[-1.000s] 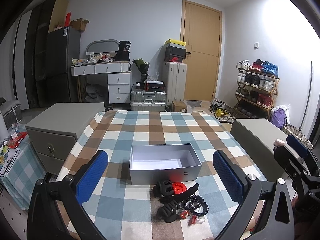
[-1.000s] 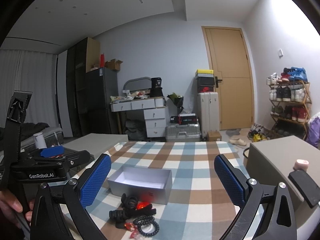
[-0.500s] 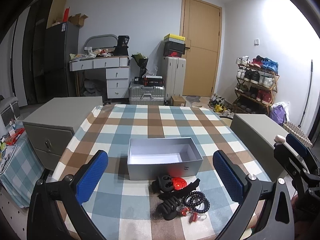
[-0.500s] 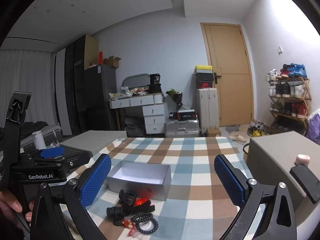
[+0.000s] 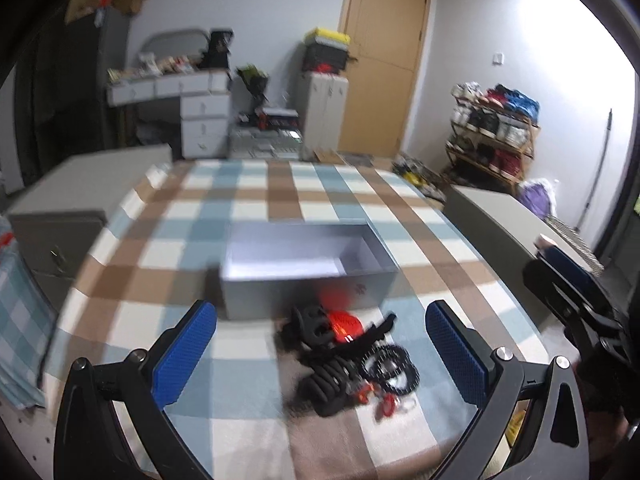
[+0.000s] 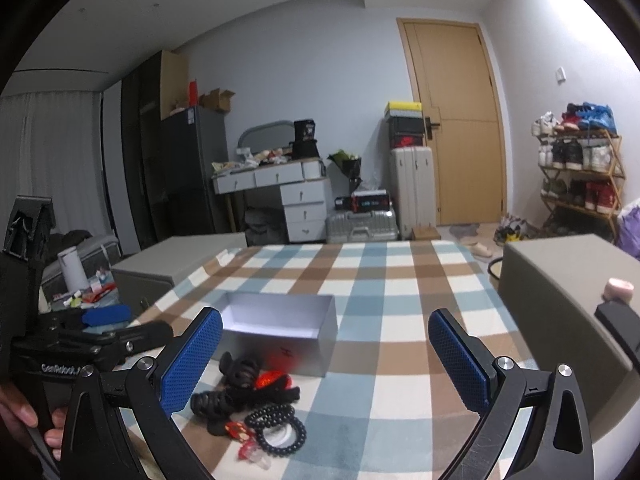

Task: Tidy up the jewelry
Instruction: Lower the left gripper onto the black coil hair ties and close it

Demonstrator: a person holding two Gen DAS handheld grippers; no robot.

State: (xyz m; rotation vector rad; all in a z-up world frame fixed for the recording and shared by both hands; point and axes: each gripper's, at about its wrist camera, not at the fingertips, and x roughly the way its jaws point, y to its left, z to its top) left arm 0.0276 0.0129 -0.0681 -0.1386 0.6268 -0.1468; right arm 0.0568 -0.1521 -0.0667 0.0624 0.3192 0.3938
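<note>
The left gripper (image 5: 320, 344) hung low over the near part of the checked tablecloth (image 5: 256, 200), its blue, dimpled pads spread wide with nothing between them. The right gripper (image 6: 326, 354) stood likewise, fingers well apart and empty.

In the left wrist view, which was blurred, the grey box (image 5: 308, 268) sat in the middle of the frame, open-topped, rectangular, with a pale inside and smooth card-like walls. Bare cloth lay on all sides of it, widest toward the top of the frame; the cloth's left edge dropped off beside a grey cabinet (image 5: 80, 200) at the left, and another grey block (image 5: 500, 224) stood at the right.

The jewelry pile (image 5: 348, 364) lay just below the box in the frame, close to its front wall: black ridged claw clips (image 6: 236, 372), a red piece (image 6: 272, 380), and coiled black beaded bands (image 6: 280, 424) at lower centre of the right wrist view, with small red and clear bits beneath.

At lower left of the right wrist view, a hand (image 6: 24, 420) held the other gripper's black body, printed with white letters that seemed to read "GenRobot".
</note>
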